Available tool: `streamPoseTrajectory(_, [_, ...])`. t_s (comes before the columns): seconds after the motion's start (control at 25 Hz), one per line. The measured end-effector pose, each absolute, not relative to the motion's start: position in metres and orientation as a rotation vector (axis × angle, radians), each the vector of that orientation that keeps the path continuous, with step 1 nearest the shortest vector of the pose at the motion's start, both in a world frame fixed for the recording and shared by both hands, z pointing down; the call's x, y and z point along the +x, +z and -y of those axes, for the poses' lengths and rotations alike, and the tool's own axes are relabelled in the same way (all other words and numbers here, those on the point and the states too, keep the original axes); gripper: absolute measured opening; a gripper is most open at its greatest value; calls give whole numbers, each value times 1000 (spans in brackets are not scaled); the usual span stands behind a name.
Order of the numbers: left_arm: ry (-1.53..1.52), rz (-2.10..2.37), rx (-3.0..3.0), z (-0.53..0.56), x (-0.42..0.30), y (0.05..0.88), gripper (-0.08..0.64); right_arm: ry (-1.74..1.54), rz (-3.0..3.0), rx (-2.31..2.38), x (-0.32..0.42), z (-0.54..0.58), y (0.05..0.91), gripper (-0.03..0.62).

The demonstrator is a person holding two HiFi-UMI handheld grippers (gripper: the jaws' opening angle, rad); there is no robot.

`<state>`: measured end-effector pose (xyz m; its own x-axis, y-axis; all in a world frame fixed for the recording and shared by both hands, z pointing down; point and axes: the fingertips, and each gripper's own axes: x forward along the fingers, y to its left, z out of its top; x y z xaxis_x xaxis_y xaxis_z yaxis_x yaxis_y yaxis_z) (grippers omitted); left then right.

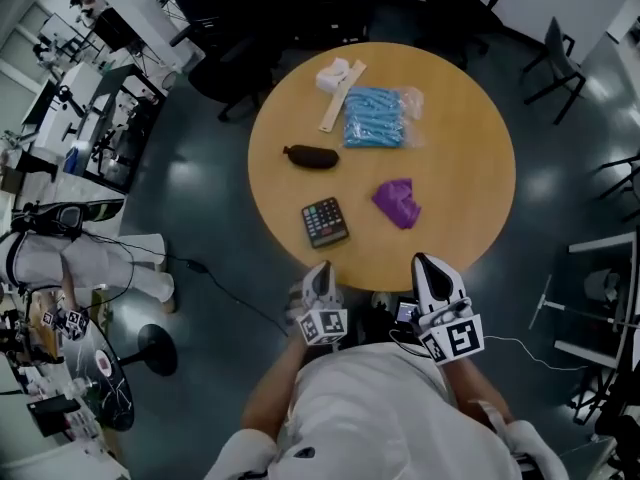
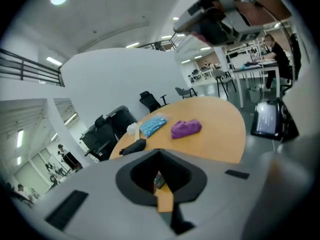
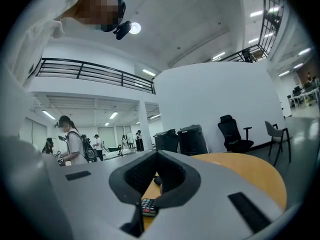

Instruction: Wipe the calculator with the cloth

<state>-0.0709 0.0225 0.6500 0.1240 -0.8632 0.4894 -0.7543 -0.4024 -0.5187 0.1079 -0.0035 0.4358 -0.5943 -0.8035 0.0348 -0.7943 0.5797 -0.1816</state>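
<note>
A dark rectangular calculator (image 1: 325, 222) with rows of small coloured keys is lying flat and face up near the front edge of a round wooden table (image 1: 470, 138), turned slightly askew. A crumpled purple cloth (image 1: 397, 202) is sitting near it on its right, not touching, bunched in a loose heap.

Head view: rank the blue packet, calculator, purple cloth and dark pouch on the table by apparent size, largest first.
1. The blue packet, clearly largest.
2. The calculator and the purple cloth: too alike to rank.
3. The dark pouch: long but slim, smallest in area.
</note>
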Motion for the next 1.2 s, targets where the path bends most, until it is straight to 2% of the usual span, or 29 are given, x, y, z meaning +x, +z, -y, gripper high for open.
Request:
streamPoseTrajectory(0.36, [-1567, -1403, -2254, 15, -83, 751, 13, -360, -2731, -1470, 101, 28, 451, 15])
streamPoseTrajectory(0.4, [-1615, -1359, -2232, 17, -84, 758, 47, -369, -2728, -1476, 100, 30, 452, 15])
streamPoseTrajectory(0.44, [-1658, -1315, -2203, 18, -85, 763, 114, -377, -2724, -1483, 99, 32, 453, 15])
streamPoseTrajectory(0.6, [-1772, -1165, -2091, 24, -85, 781, 153, -407, -2723, -1502, 95, 40, 460, 15])
streamPoseTrajectory(1.12, [-1893, -1120, -1952, 57, -93, 797, 158, -448, -2736, -1522, 94, 53, 470, 15])
streamPoseTrajectory(1.2, [-1888, -1105, -1941, 58, -92, 797, 116, -455, -2735, -1533, 96, 54, 473, 15])
